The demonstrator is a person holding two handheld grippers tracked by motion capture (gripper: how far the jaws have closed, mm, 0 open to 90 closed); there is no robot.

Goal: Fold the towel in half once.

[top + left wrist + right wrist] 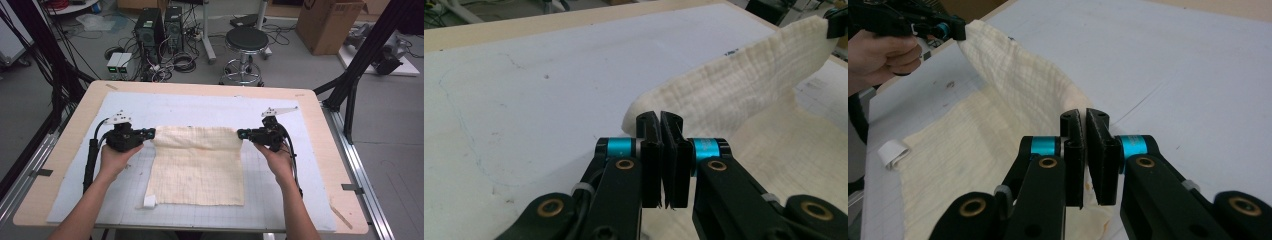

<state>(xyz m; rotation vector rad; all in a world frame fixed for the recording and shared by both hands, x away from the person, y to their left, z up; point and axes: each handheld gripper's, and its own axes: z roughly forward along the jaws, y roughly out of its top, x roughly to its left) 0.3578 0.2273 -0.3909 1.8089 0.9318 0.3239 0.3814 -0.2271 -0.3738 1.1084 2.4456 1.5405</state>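
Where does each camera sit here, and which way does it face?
High view: above the person's side of the table, looking forward and down; both forearms, left gripper and right gripper show.
Left gripper view: rides the left gripper, looking along its shut jaws across the cloth.
Right gripper view: rides the right gripper, facing the other hand.
Shared: all show the cream cloth pinched at two corners.

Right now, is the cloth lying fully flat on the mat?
No: in the high view the left claw and right claw each pinch a far corner of the cloth, and that edge is lifted off the mat.
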